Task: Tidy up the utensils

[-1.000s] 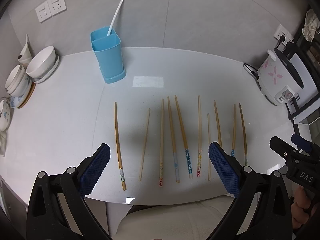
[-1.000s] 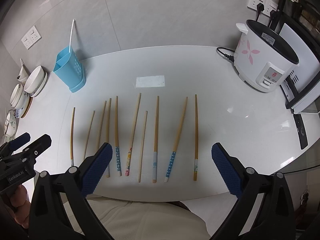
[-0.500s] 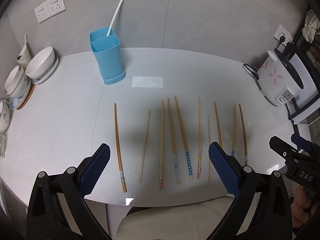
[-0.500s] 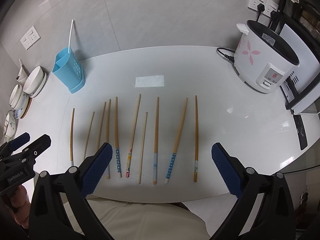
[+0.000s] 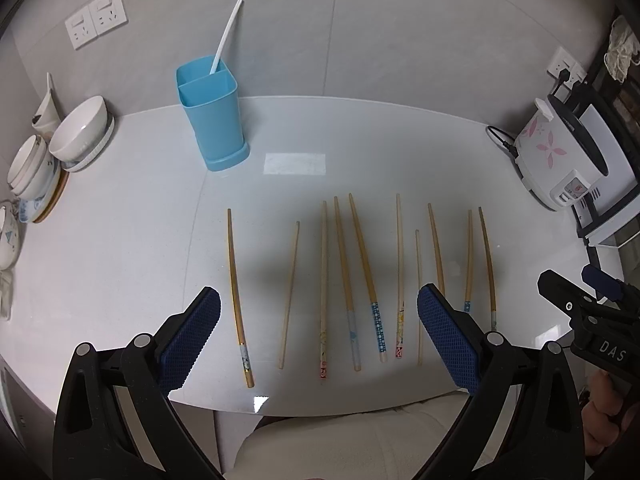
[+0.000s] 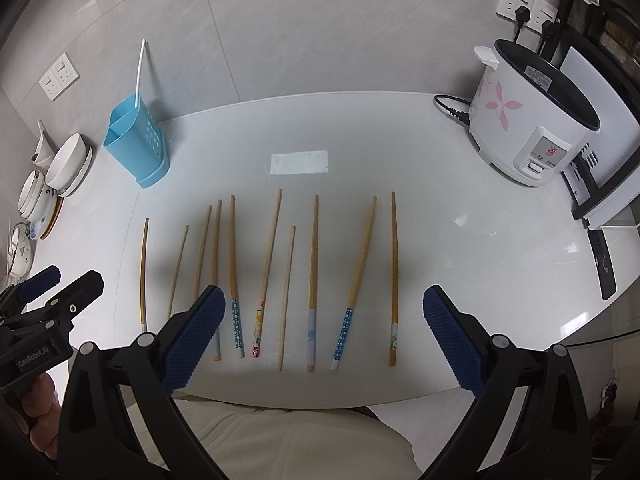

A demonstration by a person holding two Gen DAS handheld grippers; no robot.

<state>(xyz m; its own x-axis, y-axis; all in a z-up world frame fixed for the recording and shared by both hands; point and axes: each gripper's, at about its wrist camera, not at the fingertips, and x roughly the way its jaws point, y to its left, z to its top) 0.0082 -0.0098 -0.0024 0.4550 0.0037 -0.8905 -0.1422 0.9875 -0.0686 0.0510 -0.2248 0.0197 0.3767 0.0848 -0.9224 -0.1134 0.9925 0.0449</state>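
Note:
Several wooden chopsticks [image 5: 362,256] [image 6: 314,256] lie side by side in a row on the white counter [image 5: 120,248] [image 6: 480,260], tips pointing away, some with patterned ends. A blue two-part utensil holder [image 5: 212,120] [image 6: 134,140] stands at the back left with a white straw [image 5: 226,36] in it. My left gripper [image 5: 318,336] hovers open above the near ends of the left chopsticks. My right gripper [image 6: 322,336] hovers open above the near ends of the right ones. Neither holds anything.
White bowls [image 5: 80,128] [image 6: 66,160] are stacked at the far left. A white rice cooker [image 5: 560,160] [image 6: 528,128] with pink flowers sits at the right, plugged into the wall. The counter's front edge runs just below the chopstick ends, with a person's lap beneath.
Both views have barely shifted; the chopsticks lie as before and both grippers stay open.

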